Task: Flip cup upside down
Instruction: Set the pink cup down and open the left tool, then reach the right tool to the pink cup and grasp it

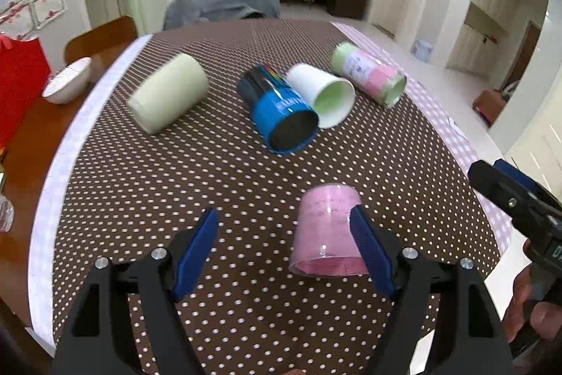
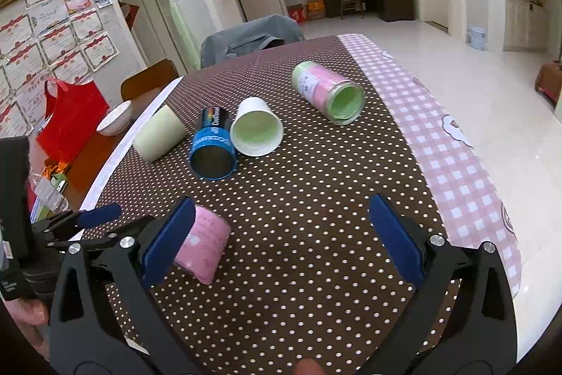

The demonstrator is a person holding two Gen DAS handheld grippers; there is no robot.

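Note:
A pink cup [image 1: 326,231] stands upside down on the dotted brown tablecloth [image 1: 224,185], next to my left gripper's right finger [image 1: 368,252]. My left gripper [image 1: 284,248] is open and holds nothing. The pink cup also shows in the right wrist view [image 2: 203,243], partly behind my right gripper's left finger [image 2: 168,241]. My right gripper [image 2: 281,238] is open and empty. Further back, a pale green cup [image 1: 168,92], a blue can [image 1: 277,109], a white cup [image 1: 321,95] and a pink-green cup [image 1: 368,74] lie on their sides.
A white bowl [image 1: 68,85] and a red bag [image 1: 19,83] sit on the bare wooden table at the left. A pink checked cloth [image 2: 453,157] covers the table's right edge. A grey-draped chair [image 1: 221,6] stands at the far side.

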